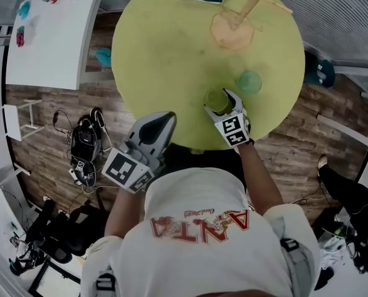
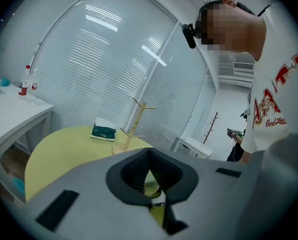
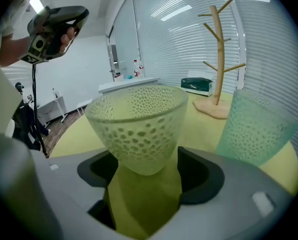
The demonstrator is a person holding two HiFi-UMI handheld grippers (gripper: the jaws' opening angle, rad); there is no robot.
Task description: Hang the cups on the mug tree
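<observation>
Left claw (image 2: 150, 180) nearest, pads together, at the near edge of the yellow surface (image 1: 165, 60). Right claw (image 3: 144, 171) spread apart around the green perforated cup (image 3: 138, 126), which stands on the surface – no press seen, foot hidden behind the claw body. Teal cup (image 3: 256, 129) just beside, base cut off likewise. Mug tree (image 3: 218, 59) farther back – cup handles not made out.

teal cup (image 3: 254, 126) bottom behind right hand-held gripper (image 3: 146, 176)
</observation>
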